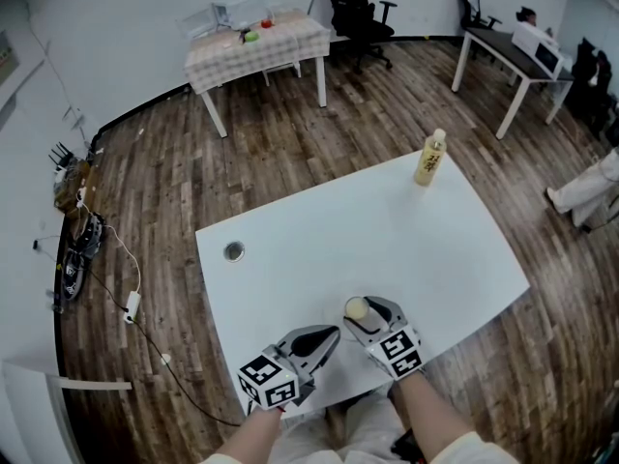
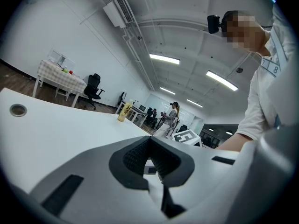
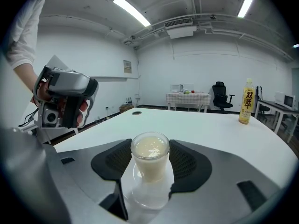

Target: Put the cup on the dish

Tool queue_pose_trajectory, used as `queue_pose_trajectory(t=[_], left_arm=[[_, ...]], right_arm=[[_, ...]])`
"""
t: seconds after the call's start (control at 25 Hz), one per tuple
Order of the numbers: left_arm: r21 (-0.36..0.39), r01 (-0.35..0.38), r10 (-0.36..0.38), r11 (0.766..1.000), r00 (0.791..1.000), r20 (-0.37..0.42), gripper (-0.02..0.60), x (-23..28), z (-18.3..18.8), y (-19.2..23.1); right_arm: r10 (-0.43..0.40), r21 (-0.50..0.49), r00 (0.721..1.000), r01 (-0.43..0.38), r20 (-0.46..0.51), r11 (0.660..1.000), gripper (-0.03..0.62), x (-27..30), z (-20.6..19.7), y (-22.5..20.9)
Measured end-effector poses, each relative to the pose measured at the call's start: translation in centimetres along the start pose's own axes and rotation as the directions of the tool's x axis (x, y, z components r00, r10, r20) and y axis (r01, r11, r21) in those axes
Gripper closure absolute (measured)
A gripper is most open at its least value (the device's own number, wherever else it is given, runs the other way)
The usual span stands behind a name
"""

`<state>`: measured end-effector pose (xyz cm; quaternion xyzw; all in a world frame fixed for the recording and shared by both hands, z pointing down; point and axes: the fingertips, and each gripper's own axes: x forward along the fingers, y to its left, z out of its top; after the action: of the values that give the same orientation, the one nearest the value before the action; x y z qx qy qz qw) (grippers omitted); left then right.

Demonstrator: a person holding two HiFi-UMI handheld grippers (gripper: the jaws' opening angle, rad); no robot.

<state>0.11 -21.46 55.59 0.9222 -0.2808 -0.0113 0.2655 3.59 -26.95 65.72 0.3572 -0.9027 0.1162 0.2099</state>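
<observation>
While the right gripper [image 3: 150,167] pinches a glass cup of milky drink [image 3: 150,154], the cup stands on a clear dish [image 3: 148,196] close to the near edge of the white table [image 1: 319,220]. The left gripper [image 1: 332,333], its jaws pressed together on nothing, is just beside it. A yellow bottle [image 1: 429,158] at the far edge and a cable grommet [image 1: 233,251] stand well apart, with open tabletop between.

Dish [image 3: 149,192] rim (under cup [image 3: 150,157]) behind jaws

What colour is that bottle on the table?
The bottle is yellow, clearest in the right gripper view.
</observation>
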Motion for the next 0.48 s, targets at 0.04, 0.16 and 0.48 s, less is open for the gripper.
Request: queue_pose_trajectory(t=[0.04,0.16,0.48], left_arm=[[0.0,-0.001,0.001,1.0,1.0,0.001,0.581,0.0,-0.08,0.0],[0.005,0.0,0.0,1.0,1.0,0.001,0.581,-0.01,-0.13,-0.17],[0.012,-0.006,0.006,1.0,1.0,0.002,0.581,0.02,0.09,-0.43]], right_arm=[[-0.001,0.001,1.0,0.001,0.001,1.0,0.329,0.01,-0.07,-0.01],[0.0,0.003,1.0,0.0,0.006,1.0,0.329,0.01,-0.19,0.06],[-0.005,0.01,0.999,0.005,0.048,1.0,0.329,-0.66,0.36,-0.05]])
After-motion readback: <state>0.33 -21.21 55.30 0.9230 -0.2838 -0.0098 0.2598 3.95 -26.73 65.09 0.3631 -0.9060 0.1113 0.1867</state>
